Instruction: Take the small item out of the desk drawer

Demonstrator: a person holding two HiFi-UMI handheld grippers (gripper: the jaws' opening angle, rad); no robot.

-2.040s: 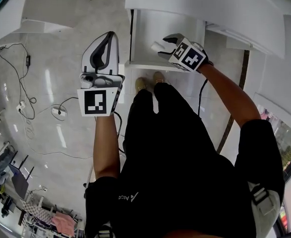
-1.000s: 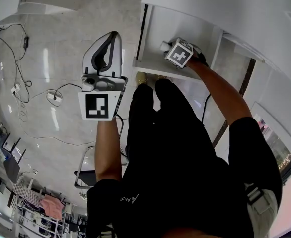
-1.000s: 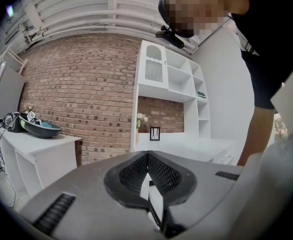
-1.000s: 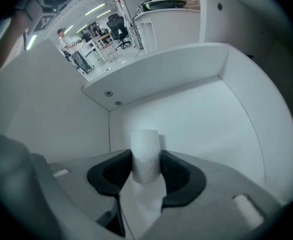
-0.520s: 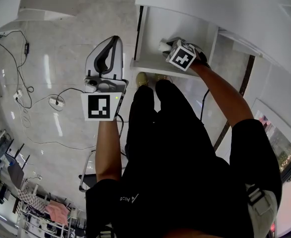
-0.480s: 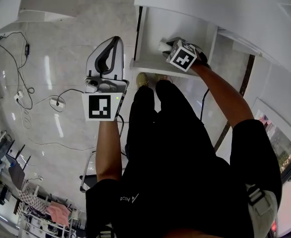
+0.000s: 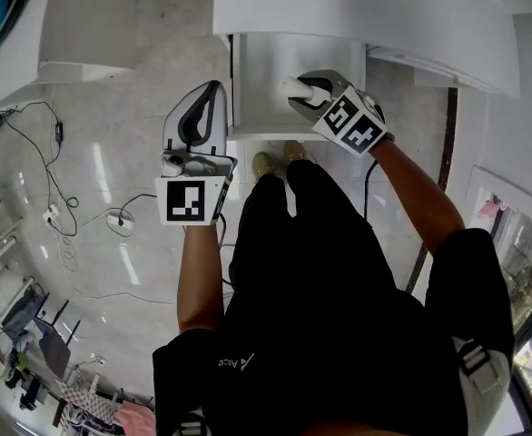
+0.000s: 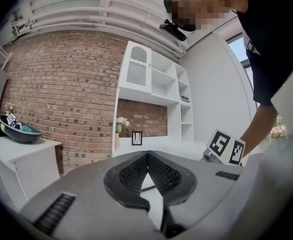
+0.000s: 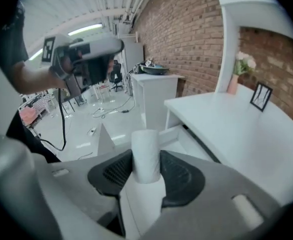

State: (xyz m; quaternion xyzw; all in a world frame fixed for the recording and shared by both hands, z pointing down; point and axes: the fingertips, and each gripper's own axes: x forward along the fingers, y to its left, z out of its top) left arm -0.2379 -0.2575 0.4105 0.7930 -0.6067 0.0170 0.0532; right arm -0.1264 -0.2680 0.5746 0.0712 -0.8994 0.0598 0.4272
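right gripper (image 9: 146,168) | jaws are closed on the small white cylinder (image 9: 146,153) | cylinder is held over the open desk drawer (image 7: 248,121), far right | left gripper (image 8: 147,156) | jaws are pressed together, nothing held, left of drawer

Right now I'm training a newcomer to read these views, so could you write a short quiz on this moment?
1. True or false: the left claw is shut with nothing between its jaws.
2. What does the right claw grip?
A) a white cylinder
B) a picture frame
C) a cable
3. Fill in: the desk drawer under the right claw stands ____ (open or closed).

Key: 1 true; 2 A; 3 open.
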